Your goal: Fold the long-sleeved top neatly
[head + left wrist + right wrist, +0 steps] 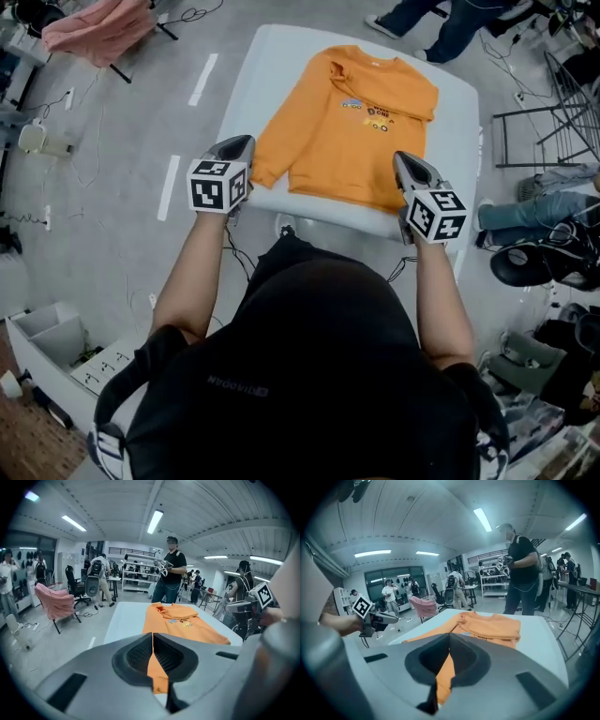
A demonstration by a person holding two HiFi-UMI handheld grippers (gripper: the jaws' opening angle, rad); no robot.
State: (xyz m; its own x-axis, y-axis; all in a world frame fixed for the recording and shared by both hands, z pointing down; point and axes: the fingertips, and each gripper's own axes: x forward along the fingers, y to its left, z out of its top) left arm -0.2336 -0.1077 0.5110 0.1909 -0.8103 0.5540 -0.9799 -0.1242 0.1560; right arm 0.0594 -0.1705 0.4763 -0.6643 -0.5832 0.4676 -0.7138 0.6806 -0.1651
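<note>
**Long-sleeved top [349, 141] flat on the table [267, 66], both grippers closed**

At the far left we see a pink cloth [98, 28] hanging over a chair on the floor, well apart from the table. Next comes the left gripper [246, 142], at the near left edge of the table. Its jaws are pressed together, and in the left gripper view only a thin strip of orange shows through the slit under the tips. The cuff [263, 176] of the left-hand sleeve lies on the table just beside this gripper; we cannot tell whether they touch.

The orange long-sleeved top lies in the middle of the white table, with its collar at the far side and its hem [342, 192] toward us. It has a small print [372, 114] on the chest. The sleeve at the right seems folded in over the body.

The right gripper [401, 159] is over the near right corner of the hem, also with its jaws together. Orange cloth shows through its slit, and we cannot tell if any is pinched. Beyond the far right of the table stands a person [522, 569].
</note>
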